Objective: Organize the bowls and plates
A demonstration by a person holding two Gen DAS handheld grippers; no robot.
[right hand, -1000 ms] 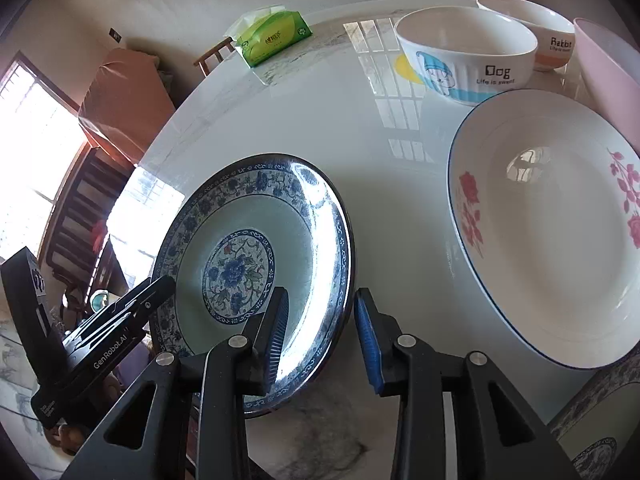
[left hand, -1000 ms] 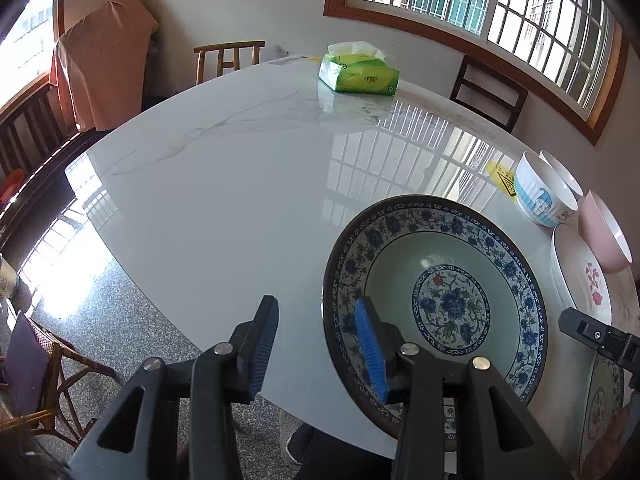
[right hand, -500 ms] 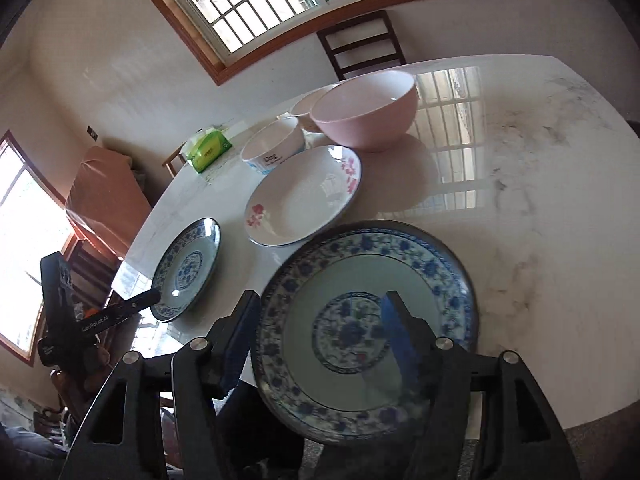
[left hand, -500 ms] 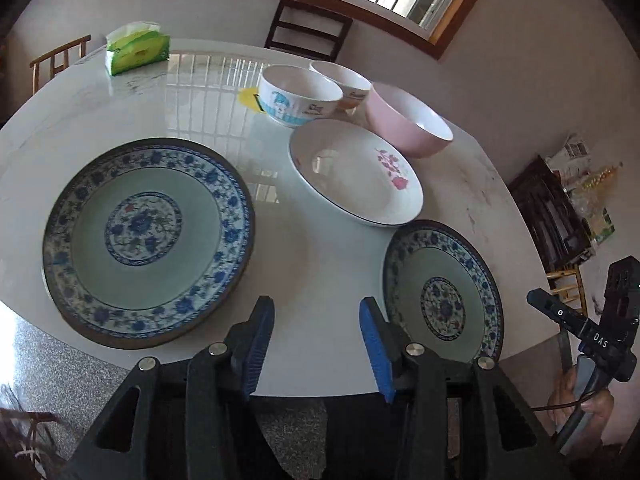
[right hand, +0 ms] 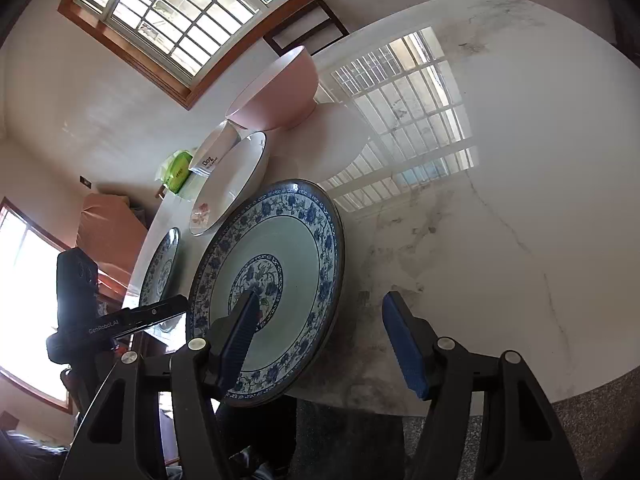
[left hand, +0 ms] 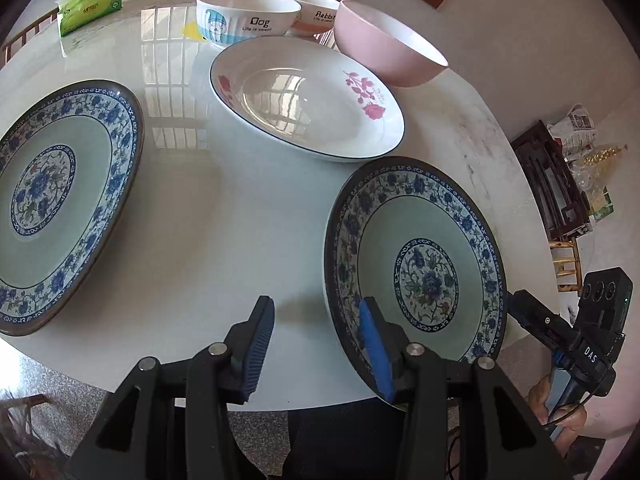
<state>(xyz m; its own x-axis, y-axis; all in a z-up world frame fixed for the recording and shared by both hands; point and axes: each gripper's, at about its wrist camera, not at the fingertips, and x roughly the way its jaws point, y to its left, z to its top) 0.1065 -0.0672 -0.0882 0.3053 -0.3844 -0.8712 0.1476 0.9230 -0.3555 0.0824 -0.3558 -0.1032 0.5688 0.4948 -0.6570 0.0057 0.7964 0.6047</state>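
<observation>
At lower centre of each wrist view, both grippers, left [left hand: 316, 344] and right [right hand: 320, 336], are held spread beside a blue-patterned plate [left hand: 416, 264].

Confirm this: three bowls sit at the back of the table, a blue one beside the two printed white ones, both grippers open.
Wrong on colour. The left wrist view shows the third bowl is pink, not blue. It does stand beside the Dog bowl and the Rabbit bowl, and the left gripper and right gripper are both open.
</observation>
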